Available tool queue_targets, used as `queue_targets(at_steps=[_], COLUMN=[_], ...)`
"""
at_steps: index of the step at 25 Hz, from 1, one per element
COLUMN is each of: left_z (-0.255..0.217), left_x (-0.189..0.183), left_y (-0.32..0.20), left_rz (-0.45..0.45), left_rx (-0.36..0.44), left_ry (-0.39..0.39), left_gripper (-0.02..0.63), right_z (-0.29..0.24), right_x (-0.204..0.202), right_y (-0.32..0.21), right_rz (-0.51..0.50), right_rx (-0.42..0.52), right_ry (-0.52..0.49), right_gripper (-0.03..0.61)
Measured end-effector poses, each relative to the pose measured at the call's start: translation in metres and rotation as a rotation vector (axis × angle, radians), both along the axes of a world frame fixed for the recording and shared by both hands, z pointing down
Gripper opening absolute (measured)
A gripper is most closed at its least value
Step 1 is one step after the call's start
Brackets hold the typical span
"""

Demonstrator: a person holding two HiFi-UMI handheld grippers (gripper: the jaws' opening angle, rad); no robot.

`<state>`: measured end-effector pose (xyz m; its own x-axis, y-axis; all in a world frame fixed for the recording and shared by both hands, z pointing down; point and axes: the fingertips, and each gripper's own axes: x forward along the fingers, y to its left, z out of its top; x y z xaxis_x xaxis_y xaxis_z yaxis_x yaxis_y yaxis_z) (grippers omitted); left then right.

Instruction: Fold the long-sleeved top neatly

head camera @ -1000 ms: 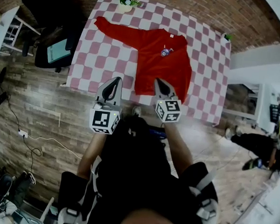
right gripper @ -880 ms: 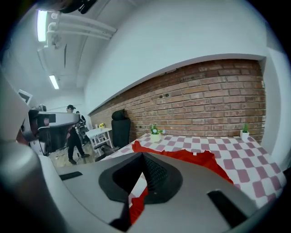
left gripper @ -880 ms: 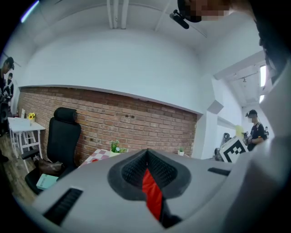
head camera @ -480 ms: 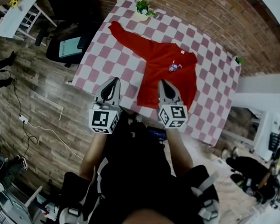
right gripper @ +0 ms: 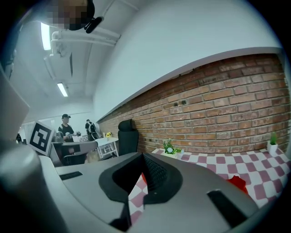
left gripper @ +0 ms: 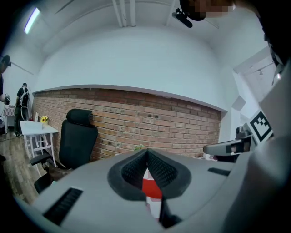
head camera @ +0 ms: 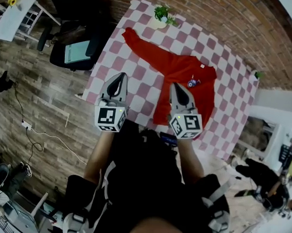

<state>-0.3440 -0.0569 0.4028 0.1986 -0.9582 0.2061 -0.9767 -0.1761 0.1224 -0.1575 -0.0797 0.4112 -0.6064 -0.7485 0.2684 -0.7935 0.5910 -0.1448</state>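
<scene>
Red long-sleeved top [head camera: 185, 74] lay flat on the pink-and-white checked table [head camera: 138, 90], one sleeve stretched left. Chest emblem [head camera: 192, 84] was too small to read. Left gripper [head camera: 121, 76] and right gripper [head camera: 176, 85] were both closed and empty, side by side, aimed tableward.

A red brick wall [head camera: 227, 19] backs the table [head camera: 231, 109], which wears a pink-and-white checked cloth and stands on a wood-plank floor [head camera: 43, 91]. To its left sit a black office chair [left gripper: 79, 139] and a small white side table [head camera: 16, 7]. Overhead, a white ceiling [left gripper: 136, 59] carries lit strip lights [right gripper: 45, 36].
</scene>
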Motion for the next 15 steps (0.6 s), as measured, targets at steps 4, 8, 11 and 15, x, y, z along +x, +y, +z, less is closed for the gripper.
queue_targets(at_steps=[4, 8, 11, 15], left_z=[0.018, 0.038, 0.057, 0.085], left_x=[-0.029, -0.057, -0.074, -0.087], left_y=[-0.038, -0.077, -0.104, -0.133], left_rz=[0.010, 0.007, 0.003, 0.016], left_rx=[-0.021, -0.048, -0.072, -0.110], left_ry=[0.012, 0.018, 0.027, 0.043], left_gripper=[0.006, 0.007, 0.006, 0.008], right_z=[-0.006, -0.006, -0.004, 0.002], right_x=[-0.032, -0.058, -0.071, -0.081], right_y=[-0.024, -0.045, -0.058, -0.074], right_rz=[0.005, 0.011, 0.023, 0.048], right_rx=[0.008, 0.008, 0.005, -0.008], right_ry=[-0.005, 0.001, 0.011, 0.036], right_gripper=[0.008, 0.008, 0.008, 0.008])
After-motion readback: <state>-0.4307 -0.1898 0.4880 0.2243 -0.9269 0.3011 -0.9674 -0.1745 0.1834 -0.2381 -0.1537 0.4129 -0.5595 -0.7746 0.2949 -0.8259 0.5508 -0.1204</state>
